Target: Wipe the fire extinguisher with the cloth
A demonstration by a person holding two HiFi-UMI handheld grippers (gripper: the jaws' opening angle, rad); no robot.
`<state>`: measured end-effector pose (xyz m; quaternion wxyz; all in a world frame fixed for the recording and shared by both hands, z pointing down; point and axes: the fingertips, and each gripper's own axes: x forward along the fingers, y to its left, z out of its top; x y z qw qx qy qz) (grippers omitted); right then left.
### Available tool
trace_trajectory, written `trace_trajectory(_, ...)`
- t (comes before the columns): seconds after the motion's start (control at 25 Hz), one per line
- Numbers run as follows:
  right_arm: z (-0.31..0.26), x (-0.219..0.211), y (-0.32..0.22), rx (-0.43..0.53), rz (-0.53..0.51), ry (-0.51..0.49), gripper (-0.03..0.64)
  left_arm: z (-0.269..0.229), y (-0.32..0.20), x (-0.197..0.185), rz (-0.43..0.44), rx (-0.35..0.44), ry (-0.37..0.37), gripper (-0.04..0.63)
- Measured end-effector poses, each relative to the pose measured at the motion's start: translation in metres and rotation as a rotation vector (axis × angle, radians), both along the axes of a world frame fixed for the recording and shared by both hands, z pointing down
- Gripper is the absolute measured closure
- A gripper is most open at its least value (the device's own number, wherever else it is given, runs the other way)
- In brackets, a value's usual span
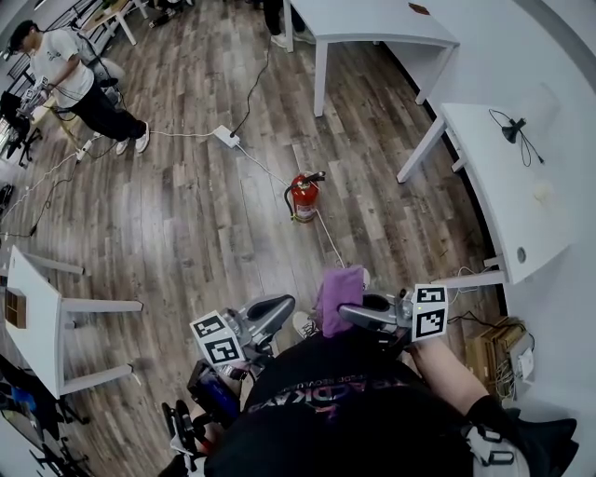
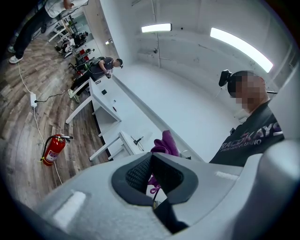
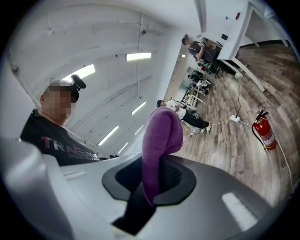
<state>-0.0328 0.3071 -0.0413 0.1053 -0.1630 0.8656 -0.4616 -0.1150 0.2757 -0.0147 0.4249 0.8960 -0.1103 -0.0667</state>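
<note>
A red fire extinguisher (image 1: 304,197) stands upright on the wood floor, well ahead of both grippers. It also shows far off in the left gripper view (image 2: 53,149) and the right gripper view (image 3: 264,132). My right gripper (image 1: 347,312) (image 3: 157,169) is shut on a purple cloth (image 1: 337,294) (image 3: 160,138), which sticks up out of the jaws and droops over. My left gripper (image 1: 279,306) (image 2: 151,159) is held beside it, jaws shut with nothing between them. The cloth (image 2: 164,142) shows just past its tips.
A white cable (image 1: 328,239) runs across the floor past the extinguisher to a power strip (image 1: 227,136). White tables stand at the back (image 1: 372,23), right (image 1: 507,186) and left (image 1: 37,321). A person (image 1: 70,79) works at the far left. Cardboard (image 1: 494,359) lies by the right wall.
</note>
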Motion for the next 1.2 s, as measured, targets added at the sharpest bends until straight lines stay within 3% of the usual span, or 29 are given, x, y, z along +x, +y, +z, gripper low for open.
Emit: trace_trajectory(1.2,0.003,0.005,-0.001,-0.004,-0.017,0.007,0.552,-0.001,-0.002,0.009,-0.023,-0.007,0.02,0.599)
